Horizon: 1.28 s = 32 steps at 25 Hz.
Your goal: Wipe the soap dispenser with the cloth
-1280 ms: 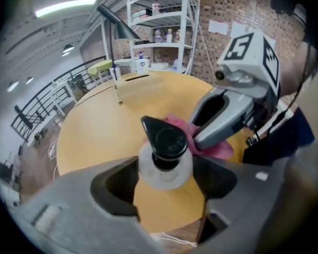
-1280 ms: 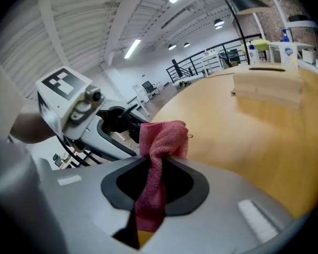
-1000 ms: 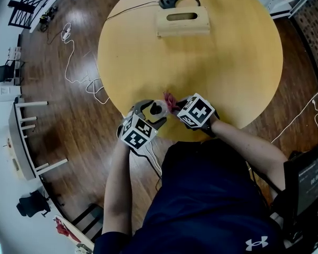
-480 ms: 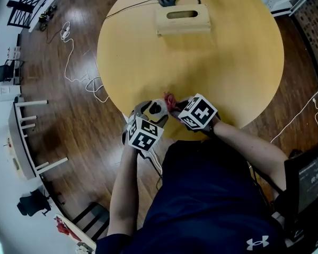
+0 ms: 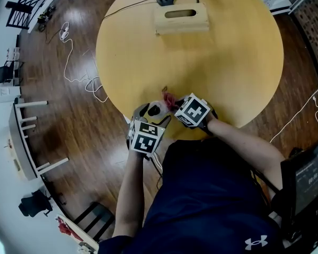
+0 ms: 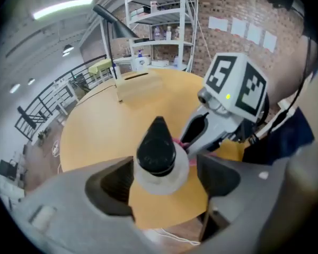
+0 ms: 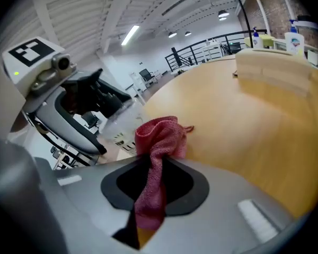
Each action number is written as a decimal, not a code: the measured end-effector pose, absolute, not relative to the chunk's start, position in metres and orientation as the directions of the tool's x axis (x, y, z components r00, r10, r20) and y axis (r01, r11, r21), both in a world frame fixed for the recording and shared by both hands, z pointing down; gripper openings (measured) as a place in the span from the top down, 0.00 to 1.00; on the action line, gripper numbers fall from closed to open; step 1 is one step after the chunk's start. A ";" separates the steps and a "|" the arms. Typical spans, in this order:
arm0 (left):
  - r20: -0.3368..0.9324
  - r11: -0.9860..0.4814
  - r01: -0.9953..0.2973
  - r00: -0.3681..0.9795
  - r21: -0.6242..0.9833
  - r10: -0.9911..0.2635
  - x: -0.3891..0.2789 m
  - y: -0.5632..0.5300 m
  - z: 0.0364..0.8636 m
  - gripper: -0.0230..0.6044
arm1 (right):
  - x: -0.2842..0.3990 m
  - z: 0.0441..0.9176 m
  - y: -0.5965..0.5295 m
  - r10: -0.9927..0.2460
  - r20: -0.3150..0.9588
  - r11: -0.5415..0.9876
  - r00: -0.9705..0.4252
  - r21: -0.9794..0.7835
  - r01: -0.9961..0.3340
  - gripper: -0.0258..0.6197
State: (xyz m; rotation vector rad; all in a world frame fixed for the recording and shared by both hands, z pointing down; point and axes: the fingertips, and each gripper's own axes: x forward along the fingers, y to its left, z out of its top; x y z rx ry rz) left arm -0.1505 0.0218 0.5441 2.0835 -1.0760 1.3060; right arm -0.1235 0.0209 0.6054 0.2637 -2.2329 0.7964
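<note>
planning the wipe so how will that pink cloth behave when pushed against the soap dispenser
Probably floppy: the pink cloth droops and folds where the right tongs pinch it. Likely light, as that small pinch carries the whole bunch. It would probably crumple against the soap dispenser rather than push firmly.

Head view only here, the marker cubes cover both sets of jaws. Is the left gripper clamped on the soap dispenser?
Observer: No. In the left gripper view the left gripper has just been opening. The soap dispenser stands between its jaws, and the pads are not pressing on it.
Operator: And the right one, cloth secured?
Observer: Yes. The right gripper view shows the right gripper shut on the pink cloth, with the bunched end sticking out past the jaws beside the dispenser.
</note>
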 end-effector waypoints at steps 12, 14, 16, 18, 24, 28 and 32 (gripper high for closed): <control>0.919 -0.814 -0.572 0.258 -0.103 -0.297 -0.156 0.025 0.553 0.44 | -0.125 0.575 0.025 0.051 0.671 0.769 -0.739 -0.499 -0.400 0.85; 0.928 -0.879 -0.464 0.270 -0.108 -0.257 -0.154 0.028 0.554 0.44 | -0.126 0.551 0.023 0.038 0.633 0.776 -0.773 -0.506 -0.376 0.85; 0.934 -0.910 -0.400 0.271 -0.112 -0.234 -0.155 0.030 0.555 0.44 | -0.128 0.539 0.023 0.041 0.600 0.787 -0.799 -0.512 -0.344 0.85; 0.935 -0.895 -0.431 0.254 -0.119 -0.246 -0.158 0.029 0.556 0.43 | -0.129 0.540 0.023 0.051 0.590 0.788 -0.806 -0.520 -0.330 0.85; 0.872 -0.594 -0.804 0.311 0.029 -0.378 -0.151 0.024 0.545 0.37 | -0.119 0.590 0.017 0.042 0.682 0.766 -0.730 -0.491 -0.415 0.85; 0.879 -0.538 -0.843 0.249 -0.011 -0.408 -0.156 0.028 0.548 0.39 | -0.118 0.627 0.018 0.051 0.742 0.736 -0.668 -0.480 -0.477 0.85; 0.886 -0.526 -0.850 0.209 -0.045 -0.413 -0.162 0.029 0.550 0.44 | -0.120 0.627 0.021 0.060 0.752 0.758 -0.656 -0.462 -0.461 0.85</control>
